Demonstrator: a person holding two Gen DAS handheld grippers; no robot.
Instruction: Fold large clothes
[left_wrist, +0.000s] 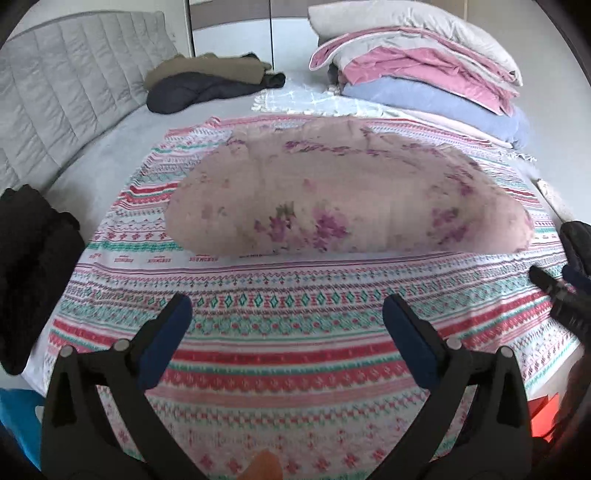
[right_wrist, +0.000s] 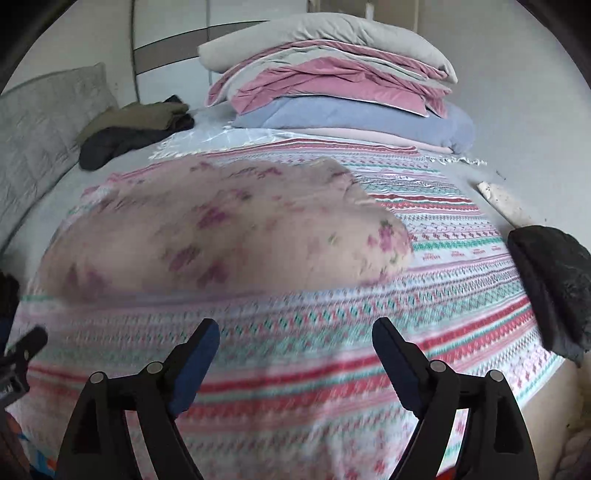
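A pink floral garment (left_wrist: 347, 195) lies folded flat in the middle of a patterned red, teal and white blanket (left_wrist: 288, 332) on the bed. It also shows in the right wrist view (right_wrist: 221, 229), blurred, on the blanket (right_wrist: 332, 350). My left gripper (left_wrist: 286, 314) is open and empty above the blanket, in front of the garment. My right gripper (right_wrist: 295, 336) is open and empty above the blanket, in front of the garment's right part. The right gripper's tip shows at the right edge of the left wrist view (left_wrist: 554, 288).
A stack of folded pink, grey and blue bedding (left_wrist: 424, 66) stands at the back right. Dark and olive clothes (left_wrist: 210, 81) lie at the back left by the grey headboard (left_wrist: 66, 103). Black clothing (left_wrist: 29, 266) lies at the left, a dark item (right_wrist: 554, 284) at the right edge.
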